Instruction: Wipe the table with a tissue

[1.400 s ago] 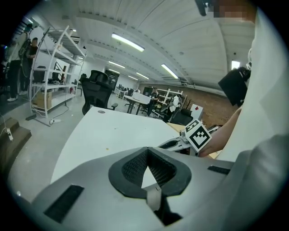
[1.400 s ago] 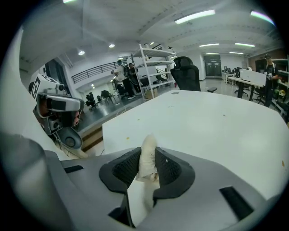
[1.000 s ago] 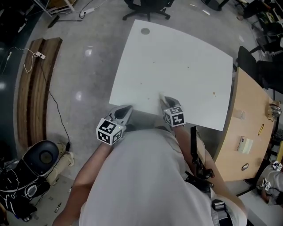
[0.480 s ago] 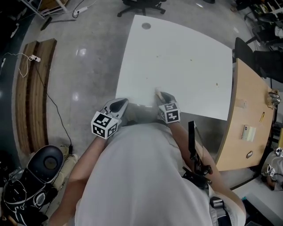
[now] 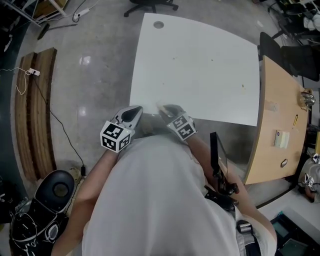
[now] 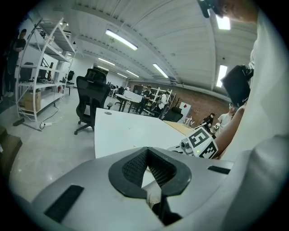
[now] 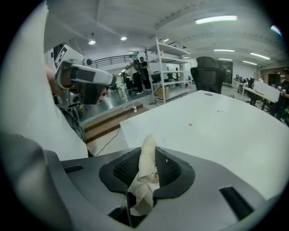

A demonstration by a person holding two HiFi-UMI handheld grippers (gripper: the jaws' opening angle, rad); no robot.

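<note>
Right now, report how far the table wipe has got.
Done: the tissue looks faintly brown-stained, so some wiping seems done, though how much I cannot tell. In hand: the right hand-held gripper is shut on the tissue at the table's near edge, while the left hand-held gripper is shut and empty. Left: small specks show farther out on the table.

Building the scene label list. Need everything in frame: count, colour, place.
flat white table: one, white, ahead of the person, a few brown specks on it
crumpled white tissue: one, white, between right tongs' jaws
light wooden desk: one, tan, right of table
black office chair: one, black, beyond table's far edge
brown wooden planks: two, brown, floor at left
left tongs: grey, table's near-left corner, jaws together
right tongs: grey, near edge, shut on tissue
</note>
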